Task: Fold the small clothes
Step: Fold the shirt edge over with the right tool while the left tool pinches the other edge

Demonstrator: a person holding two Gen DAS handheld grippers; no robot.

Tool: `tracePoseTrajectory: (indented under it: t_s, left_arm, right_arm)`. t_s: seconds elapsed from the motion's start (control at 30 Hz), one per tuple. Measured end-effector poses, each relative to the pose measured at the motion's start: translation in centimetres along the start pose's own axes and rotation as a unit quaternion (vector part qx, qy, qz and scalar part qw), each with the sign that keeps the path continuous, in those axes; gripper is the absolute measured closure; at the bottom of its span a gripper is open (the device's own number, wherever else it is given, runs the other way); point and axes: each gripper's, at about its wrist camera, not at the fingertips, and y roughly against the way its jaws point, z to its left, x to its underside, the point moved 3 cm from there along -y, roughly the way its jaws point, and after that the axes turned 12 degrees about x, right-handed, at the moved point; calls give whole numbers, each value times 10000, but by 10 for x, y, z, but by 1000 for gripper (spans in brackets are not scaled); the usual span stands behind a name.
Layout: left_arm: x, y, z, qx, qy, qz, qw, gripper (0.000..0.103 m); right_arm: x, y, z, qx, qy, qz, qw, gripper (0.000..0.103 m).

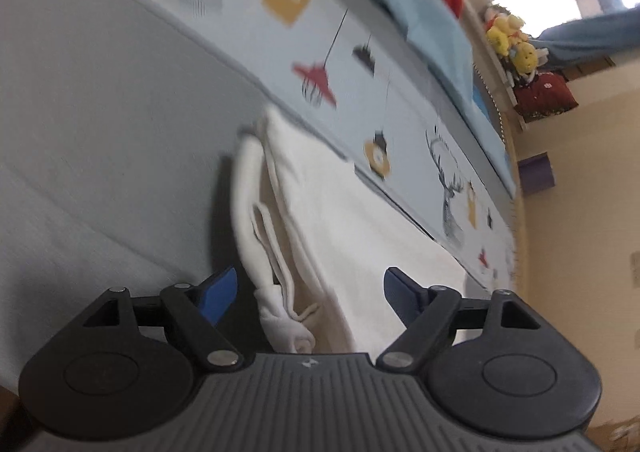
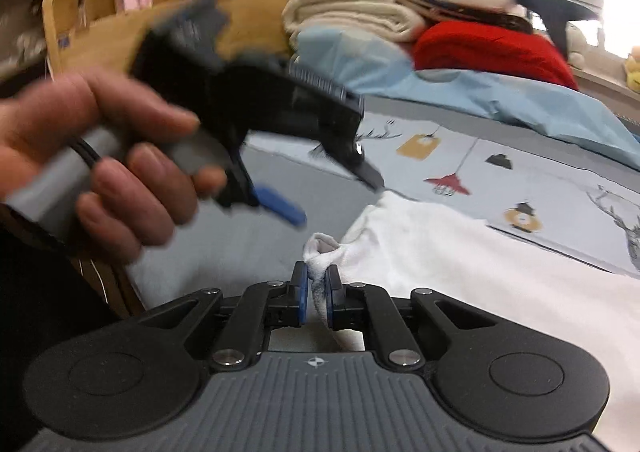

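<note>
Our right gripper (image 2: 316, 294) is clamped on a bunched corner of the white garment (image 2: 460, 264), jaws nearly together with cloth pinched between the blue pads (image 2: 303, 294). Our left gripper (image 1: 310, 294) has its jaws wide apart, nothing held, and the garment's hem or opening edge (image 1: 280, 252) with a thin loop or cord lies in the gap between the fingers. The right wrist view shows the left gripper (image 2: 280, 156) blurred in the air above the cloth, gripped by the left hand (image 2: 104, 160). The garment lies mostly spread on the bed (image 2: 280, 236), partly over the printed sheet (image 2: 500, 172), and looks far from folded yet. Risks as we judge them: the right pinch looks small and sits at the very corner, so a pull could slip it free and drop the fold. The left could close on just one layer or only the thin cord, giving a skewed, uneven fold. Soft cloth may drag and bunch on the sheet. The two grippers are near each other, so they might bump. Motion blur makes the exact left position uncertain.
</note>
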Motion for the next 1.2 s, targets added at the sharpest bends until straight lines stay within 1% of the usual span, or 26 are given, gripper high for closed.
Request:
tracePoseTrajectory:
  t_s: [0.07,0.13,0.17,0.2,0.23,0.27,0.3,0.37,0.4,0.43,0.5,0.57,0.6,0.67,0.73,0.77,0.87,0.97,1.1,1.2]
  left_arm:
    - [-2,-16,4,-104,160,138,9997,18]
    - [-6,-29,4,-237,165,193,9994,20]
    - [-7,-34,3,-259,125,201,9994,23]
    - [-8,-38,0,-319,51,160,9994,33]
    - [-10,-40,-2,-435,-48,91,9990,39]
    - [-10,-41,-2,-524,-114,40,9986,54]
    - [-11,-40,-2,-617,-176,-15,9979,73]
    - [-10,-37,-5,-710,-329,-58,9969,85]
    - [-10,-34,-6,-728,-420,-79,9964,88]
    - [-9,-30,-7,-739,-533,-104,9958,89]
    - [-9,-16,-9,-674,-697,-275,9949,89]
    - [-10,8,-12,-498,-819,-672,9931,90]
    - [-11,21,-15,-416,-903,-901,9910,90]
    - [-12,48,-20,-368,-1201,-1352,9828,90]
    - [-14,67,-21,-356,-1278,-1650,9773,90]
    - [-14,71,-19,-359,-1238,-1719,9766,90]
    - [-14,67,-19,-369,-1263,-1669,9771,90]
    - [-11,49,-36,-271,-1550,-1518,9758,90]
    - [0,17,-68,99,-1864,-1316,9736,90]
    - [16,-17,-98,336,-2145,-1053,9704,90]
  right_arm:
    - [1,9,-11,-41,-109,-39,9999,95]
    - [2,15,-19,-88,-159,-77,9998,95]
    - [2,19,-23,-113,-170,-92,9998,95]
    - [2,22,-24,-139,-171,-103,9997,95]
    - [2,25,-27,-177,-160,-112,9997,95]
    - [2,28,-29,-218,-155,-102,9996,95]
    - [2,29,-31,-286,-146,-65,9995,95]
    - [2,28,-32,-381,-102,11,9992,95]
    - [2,26,-31,-427,-75,48,9990,95]
    - [2,25,-28,-482,-58,77,9988,95]
    - [-2,24,-20,-627,-35,71,9980,95]
    - [-8,23,-10,-835,-81,-14,9965,95]
    - [-12,23,-5,-963,-166,-85,9952,95]
    - [-22,22,2,-1245,-432,-276,9909,95]
    - [-32,22,6,-1508,-764,-473,9845,95]
    - [-35,22,7,-1568,-874,-521,9824,95]
    - [-37,20,7,-1553,-967,-537,9817,95]
    - [-32,22,-4,-1365,-961,-483,9848,95]
    - [-21,36,-39,-967,-1136,-461,9877,95]
    - [-8,51,-71,-609,-1258,-453,9892,95]
